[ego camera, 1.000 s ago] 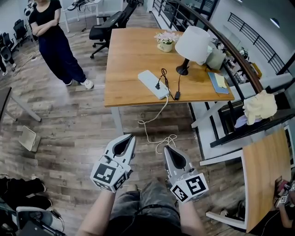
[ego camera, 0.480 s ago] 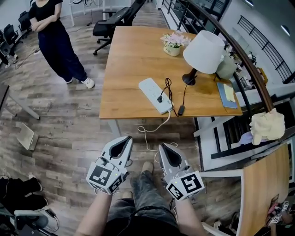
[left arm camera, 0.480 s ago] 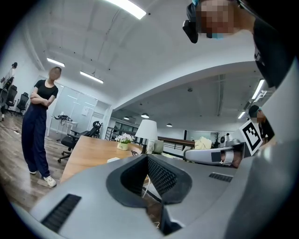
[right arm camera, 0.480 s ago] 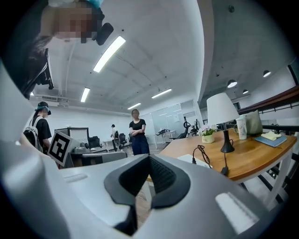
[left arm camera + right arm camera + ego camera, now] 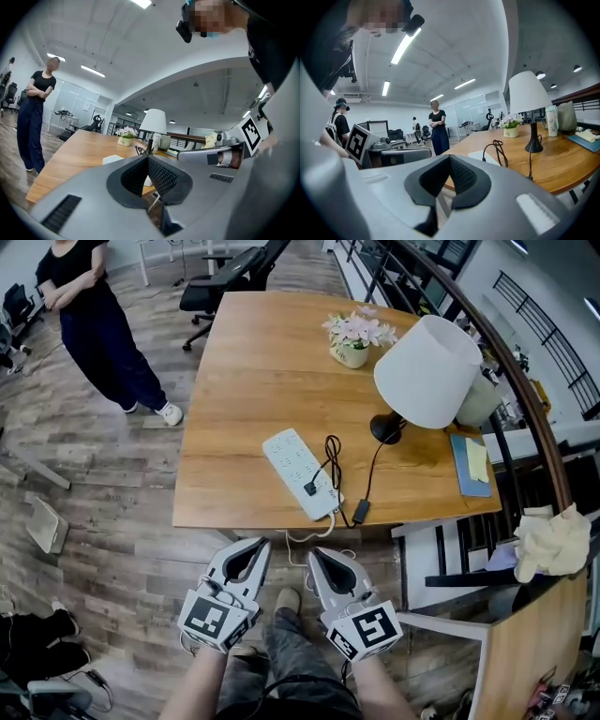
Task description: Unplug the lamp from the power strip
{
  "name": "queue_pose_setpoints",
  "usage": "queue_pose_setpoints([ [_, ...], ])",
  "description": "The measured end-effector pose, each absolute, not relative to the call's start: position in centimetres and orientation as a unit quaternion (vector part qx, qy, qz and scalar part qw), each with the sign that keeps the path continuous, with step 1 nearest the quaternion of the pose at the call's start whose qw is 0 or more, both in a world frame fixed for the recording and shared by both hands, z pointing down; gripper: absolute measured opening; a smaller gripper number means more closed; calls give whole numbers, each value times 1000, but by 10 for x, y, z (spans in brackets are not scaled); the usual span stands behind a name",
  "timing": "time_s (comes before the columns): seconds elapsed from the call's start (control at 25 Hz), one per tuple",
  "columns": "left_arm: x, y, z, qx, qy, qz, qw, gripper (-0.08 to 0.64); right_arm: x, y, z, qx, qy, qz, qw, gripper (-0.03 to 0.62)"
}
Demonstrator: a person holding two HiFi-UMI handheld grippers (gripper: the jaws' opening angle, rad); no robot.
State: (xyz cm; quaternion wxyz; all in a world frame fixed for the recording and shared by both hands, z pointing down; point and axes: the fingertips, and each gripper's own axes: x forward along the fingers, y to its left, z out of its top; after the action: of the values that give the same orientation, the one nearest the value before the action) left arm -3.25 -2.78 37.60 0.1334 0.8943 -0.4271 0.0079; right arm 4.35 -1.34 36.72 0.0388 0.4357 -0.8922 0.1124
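Nothing of the unplugging itself is done yet, as far as I can judge; the lamp (image 5: 427, 371) stands upright toward the right side of the tabletop (image 5: 253, 362), and its black cord (image 5: 330, 451) loops over to the white power strip (image 5: 302, 486), which lies slantwise close to the near edge; a black plug (image 5: 310, 489) sits in one of the strip's sockets near its nearer end, and I take that to be the lamp's, fully seated; a small dark block on the cord (image 5: 359, 513) lies just beside the strip at the tabletop's edge; my left claw (image 5: 262, 545) and my right claw (image 5: 315, 552) hang side by side over the floor (image 5: 112, 521), short of the tabletop's near edge and well apart from the plug; each has its jaws together with nothing between them, which both claw views bear out, since only the tabletop and the room show past the closed tips; so the whole job is ahead of me, by my reckoning: reach in over the edge, part the jaws of one claw, close them on the plug, perhaps steady the strip with the other claw, and draw the plug out of its socket; a person (image 5: 94, 324) stands on the floor beyond the far left corner, clear of all this.
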Motion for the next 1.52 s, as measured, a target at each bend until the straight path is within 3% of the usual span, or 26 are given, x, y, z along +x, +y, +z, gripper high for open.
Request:
queue_pose_setpoints([
  [0.84, 4, -109, 423, 890, -428, 78, 137, -3, 65, -105, 418, 436, -885, 136, 87, 8],
  [1.16, 16, -139, 432, 912, -382, 113, 99, -3, 64, -124, 429, 463, -867, 138, 119, 8],
  [1.24, 17, -148, 435, 917, -369, 124, 83, -3, 58, -127, 433, 460, -867, 142, 127, 107],
  [1.52, 25, -169, 446, 931, -328, 154, 50, -3, 52, -141, 445, 485, -841, 145, 188, 107],
])
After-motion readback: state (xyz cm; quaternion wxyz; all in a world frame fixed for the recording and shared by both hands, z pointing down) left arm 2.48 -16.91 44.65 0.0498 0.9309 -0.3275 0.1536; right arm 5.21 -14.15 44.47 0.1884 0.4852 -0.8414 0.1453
